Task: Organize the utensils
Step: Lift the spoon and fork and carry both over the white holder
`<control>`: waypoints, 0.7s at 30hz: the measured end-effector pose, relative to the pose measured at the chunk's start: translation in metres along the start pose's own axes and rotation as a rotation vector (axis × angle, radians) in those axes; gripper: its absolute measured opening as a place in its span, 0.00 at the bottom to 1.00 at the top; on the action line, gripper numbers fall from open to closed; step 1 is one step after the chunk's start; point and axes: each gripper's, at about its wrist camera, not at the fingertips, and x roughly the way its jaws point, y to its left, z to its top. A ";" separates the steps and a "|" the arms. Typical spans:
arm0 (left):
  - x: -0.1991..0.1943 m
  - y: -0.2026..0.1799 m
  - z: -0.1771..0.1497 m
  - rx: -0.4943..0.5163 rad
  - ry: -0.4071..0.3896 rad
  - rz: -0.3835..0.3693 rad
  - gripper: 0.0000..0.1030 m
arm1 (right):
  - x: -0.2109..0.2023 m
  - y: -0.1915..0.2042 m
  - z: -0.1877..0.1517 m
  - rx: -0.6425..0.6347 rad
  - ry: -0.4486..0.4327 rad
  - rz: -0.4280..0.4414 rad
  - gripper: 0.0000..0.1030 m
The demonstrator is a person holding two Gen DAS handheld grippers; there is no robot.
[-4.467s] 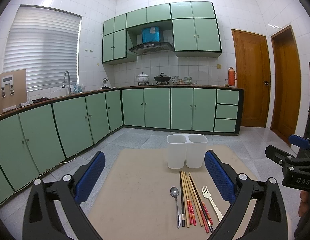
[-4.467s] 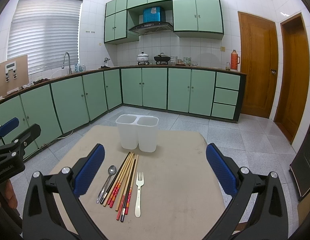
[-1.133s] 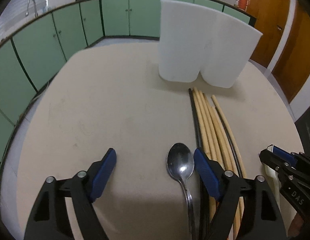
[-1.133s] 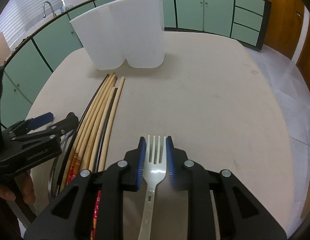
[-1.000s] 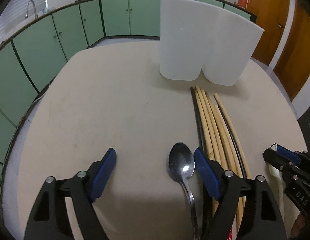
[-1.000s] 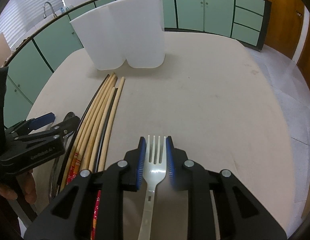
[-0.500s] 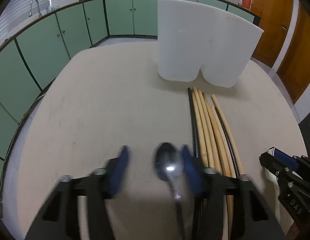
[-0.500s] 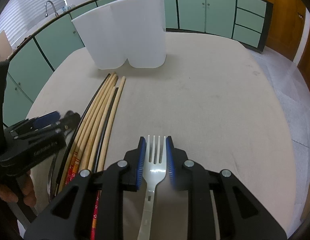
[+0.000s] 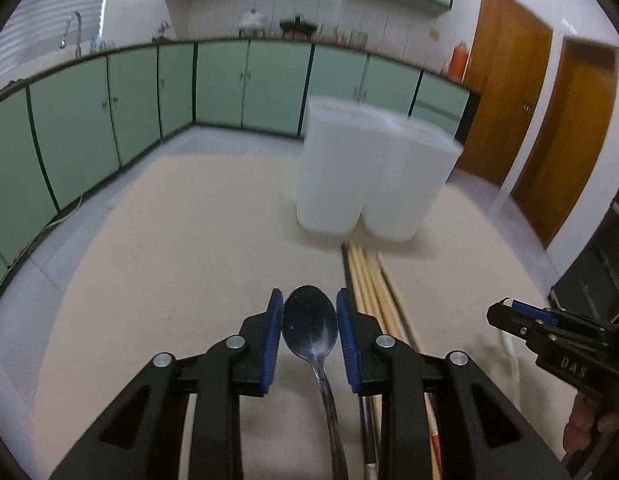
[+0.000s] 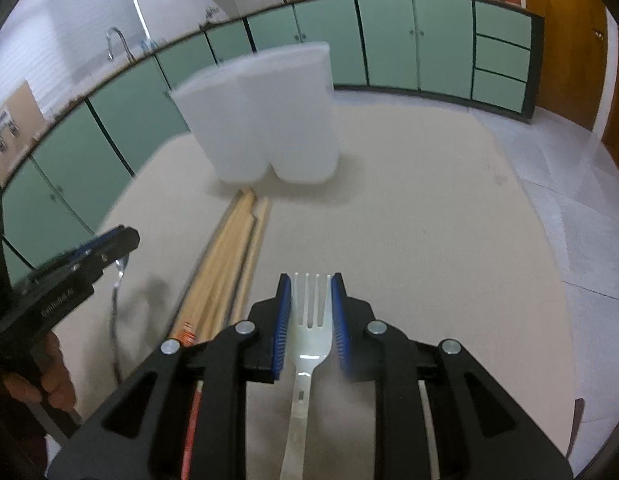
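Left gripper (image 9: 309,320), wide apart before, is closing round the spoon (image 9: 309,324); right gripper (image 10: 308,312) still clamps the fork (image 10: 307,328)

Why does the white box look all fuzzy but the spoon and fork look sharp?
Left wrist view: the white box is smeared by motion blur, while the spoon in the left tool looks crisp. Right wrist view: the box and chopsticks are smeared, the fork in the right tool sharp.

Both fisheye views are dim and soft, with black vignetted corners and cabinet lines (image 9: 157,92) bowed at the edges. Motion blur smears the white holder (image 9: 369,176) and chopsticks (image 10: 225,264). A pale window blind (image 9: 37,40) glows left. Faint shadows lie on the bench (image 10: 429,240).
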 end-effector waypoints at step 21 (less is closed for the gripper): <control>-0.065 -0.009 0.105 0.018 -0.301 -0.080 0.26 | -0.058 -0.002 0.109 -0.051 -0.307 0.108 0.18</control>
